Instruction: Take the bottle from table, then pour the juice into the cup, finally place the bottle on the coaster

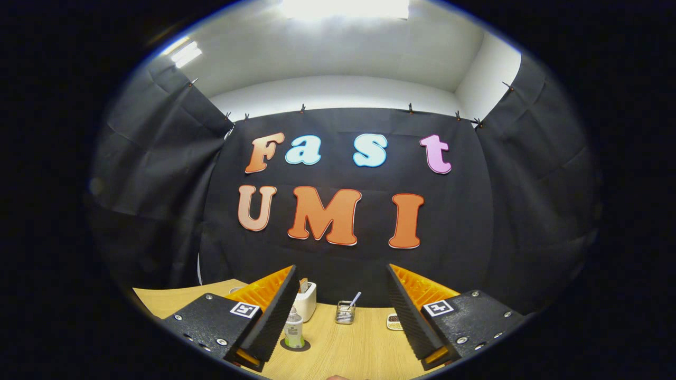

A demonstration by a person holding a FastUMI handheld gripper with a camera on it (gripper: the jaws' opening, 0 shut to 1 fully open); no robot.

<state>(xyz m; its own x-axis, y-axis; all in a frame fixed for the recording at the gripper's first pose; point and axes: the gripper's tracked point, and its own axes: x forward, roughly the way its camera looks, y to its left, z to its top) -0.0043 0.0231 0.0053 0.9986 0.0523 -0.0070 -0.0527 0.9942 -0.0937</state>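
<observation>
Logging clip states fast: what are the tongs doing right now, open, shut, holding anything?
Tongs: open, fingers spread wide and holding nothing; the bottle stands on the coaster by the left finger.

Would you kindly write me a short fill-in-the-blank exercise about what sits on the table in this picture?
1. The gripper has its fingers spread ____, with nothing between them.
2. The small clear plastic bottle stands upright on a dark round ____.
3. The white toaster stands just ____ the bottle, against the black cloth wall.
4. A spoon handle sticks out of the small glass ____ on the light wooden table.

Missing words: open; coaster; behind; cup
</observation>
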